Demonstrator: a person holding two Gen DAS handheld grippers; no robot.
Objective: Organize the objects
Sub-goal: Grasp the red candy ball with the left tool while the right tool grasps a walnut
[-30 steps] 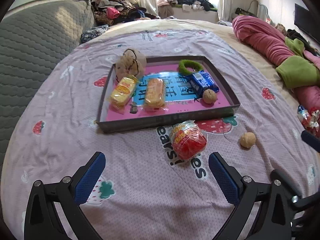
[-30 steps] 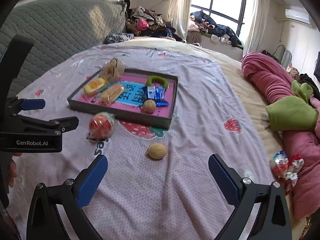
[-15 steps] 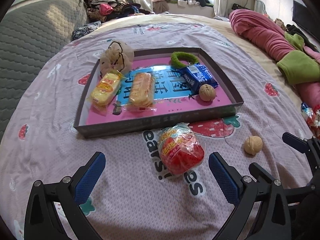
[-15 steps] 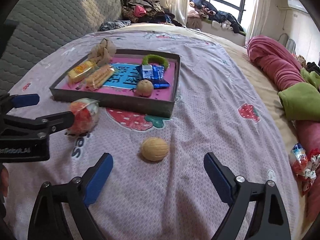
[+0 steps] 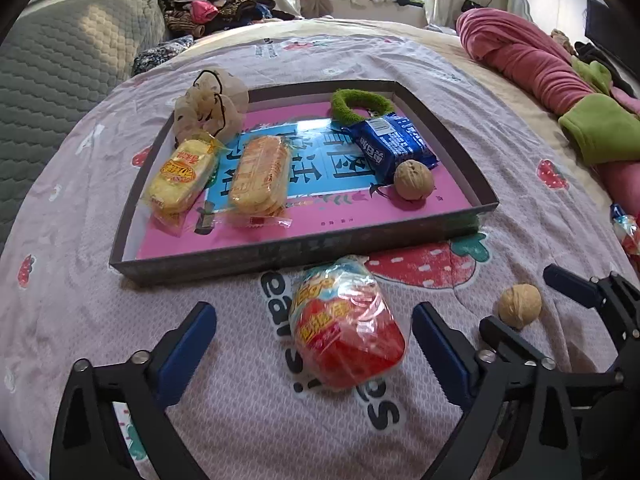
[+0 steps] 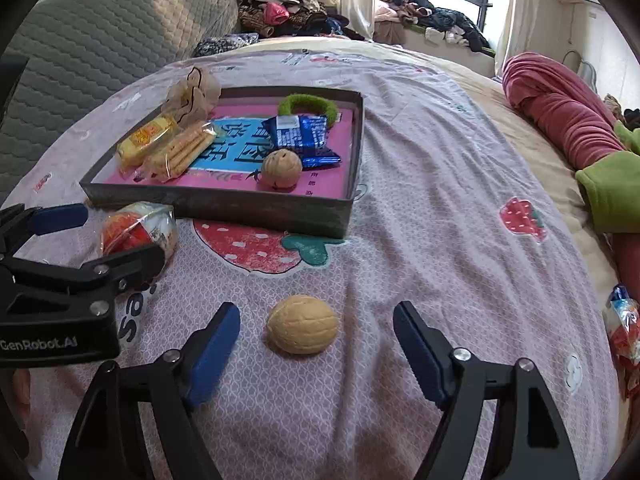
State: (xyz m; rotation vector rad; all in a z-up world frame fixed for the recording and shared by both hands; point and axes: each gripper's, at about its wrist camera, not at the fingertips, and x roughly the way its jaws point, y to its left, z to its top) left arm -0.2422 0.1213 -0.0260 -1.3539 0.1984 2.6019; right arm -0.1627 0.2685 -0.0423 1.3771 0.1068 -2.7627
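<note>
Walnut (image 6: 303,324) between closing right tool (image 6: 316,344) pads

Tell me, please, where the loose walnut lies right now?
In the right wrist view, the loose walnut lies on the bedsheet between the closing right tongs, before the tray.

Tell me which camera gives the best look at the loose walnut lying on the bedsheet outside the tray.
The right wrist view. There the walnut lies large and unblocked between the closing right claw fingers, not yet touched. The left wrist view shows the same walnut small, near the right edge, partly hidden behind the right claw's finger.
</note>
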